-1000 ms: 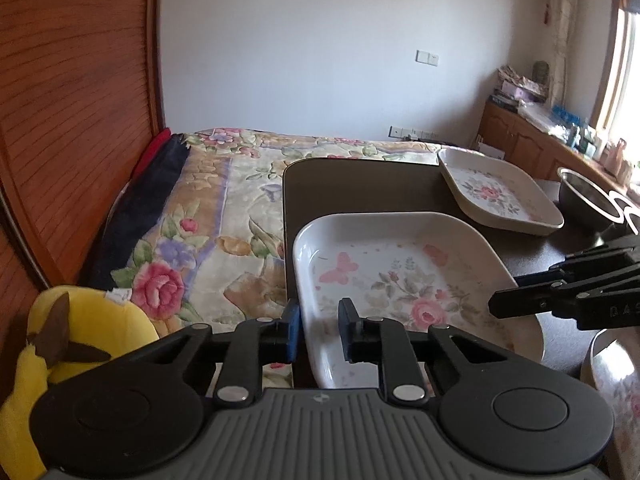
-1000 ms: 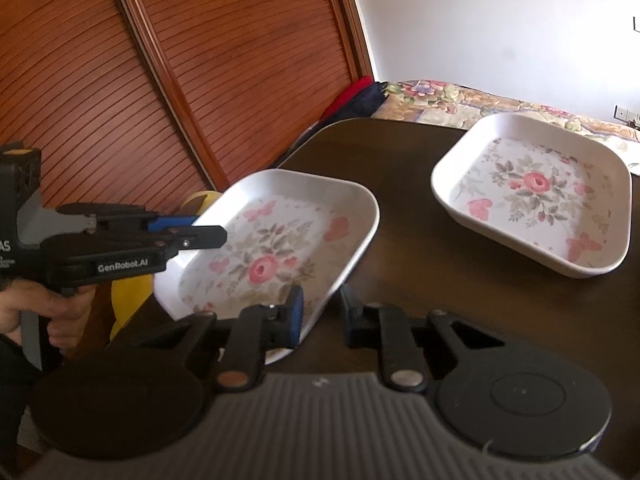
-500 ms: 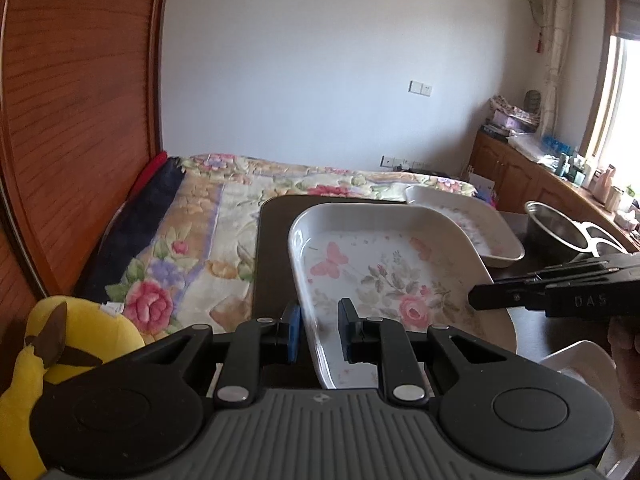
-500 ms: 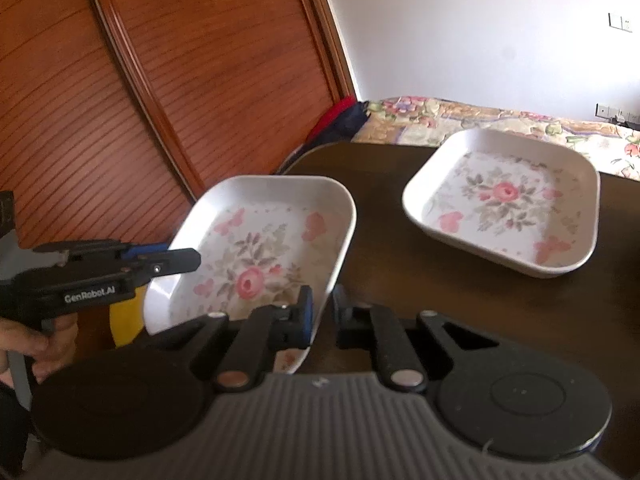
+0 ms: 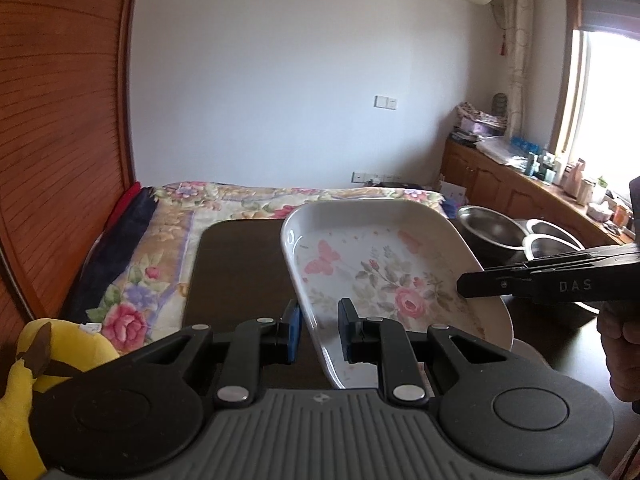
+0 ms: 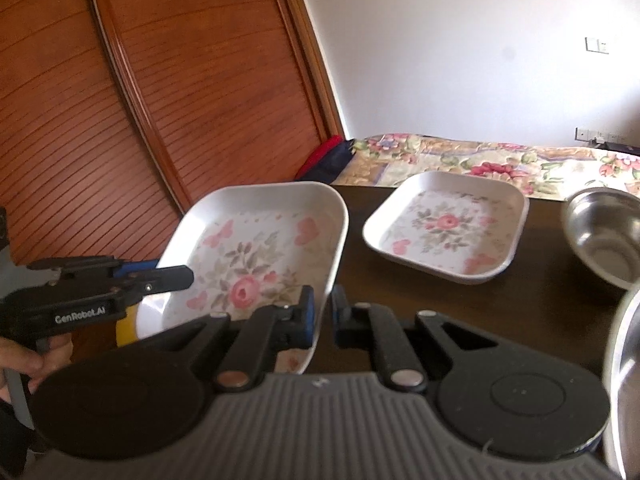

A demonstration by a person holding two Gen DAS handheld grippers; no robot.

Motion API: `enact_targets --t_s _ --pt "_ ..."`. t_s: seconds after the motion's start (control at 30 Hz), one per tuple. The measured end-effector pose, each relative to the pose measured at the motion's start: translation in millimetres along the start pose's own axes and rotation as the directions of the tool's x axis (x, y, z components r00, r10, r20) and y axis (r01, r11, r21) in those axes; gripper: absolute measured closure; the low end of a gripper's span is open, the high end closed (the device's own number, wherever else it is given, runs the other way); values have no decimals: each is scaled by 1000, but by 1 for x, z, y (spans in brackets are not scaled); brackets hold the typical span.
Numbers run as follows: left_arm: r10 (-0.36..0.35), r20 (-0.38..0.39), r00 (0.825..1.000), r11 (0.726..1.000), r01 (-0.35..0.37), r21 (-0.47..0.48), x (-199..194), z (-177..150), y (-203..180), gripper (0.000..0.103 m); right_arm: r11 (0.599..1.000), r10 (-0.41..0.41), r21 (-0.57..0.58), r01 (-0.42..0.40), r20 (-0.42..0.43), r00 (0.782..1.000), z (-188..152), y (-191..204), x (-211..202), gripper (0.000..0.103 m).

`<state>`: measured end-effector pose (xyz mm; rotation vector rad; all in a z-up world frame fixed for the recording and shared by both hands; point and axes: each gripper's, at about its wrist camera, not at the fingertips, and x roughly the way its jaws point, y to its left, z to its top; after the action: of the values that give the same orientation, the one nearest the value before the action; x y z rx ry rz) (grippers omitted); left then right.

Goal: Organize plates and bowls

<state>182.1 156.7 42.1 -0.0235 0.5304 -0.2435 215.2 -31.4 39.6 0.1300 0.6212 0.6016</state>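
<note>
A white square plate with a pink flower print (image 5: 384, 276) (image 6: 260, 256) hangs tilted above the dark table (image 5: 240, 280), held from both sides. My left gripper (image 5: 318, 328) is shut on the plate's left rim, which passes between its pads; in the right wrist view this gripper (image 6: 160, 280) comes in from the left. My right gripper (image 6: 322, 312) is shut on the opposite rim, and its black fingers (image 5: 520, 280) show at the right of the left wrist view. A second floral plate (image 6: 444, 228) lies flat further back on the table.
Steel bowls (image 6: 604, 236) (image 5: 492, 232) stand at the table's right, another (image 6: 624, 360) close by the right edge. A further white dish (image 5: 528, 354) peeks from under the held plate. Left of the table are a floral-covered bed (image 5: 160, 248), a yellow plush toy (image 5: 24, 360) and slatted wooden doors (image 6: 120, 120).
The right gripper's jaws have closed on the plate's rim. Both grippers have risen with the plate, lifting it off the table and carrying it to the right, toward the steel bowls.
</note>
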Motion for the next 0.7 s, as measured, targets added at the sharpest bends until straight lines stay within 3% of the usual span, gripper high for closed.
enact_targets --t_s 0.7 --pt "-68 23 997 997 67 37 -26 -37 -69 53 998 -56 2 56 58 997 -50 -24 -80 93"
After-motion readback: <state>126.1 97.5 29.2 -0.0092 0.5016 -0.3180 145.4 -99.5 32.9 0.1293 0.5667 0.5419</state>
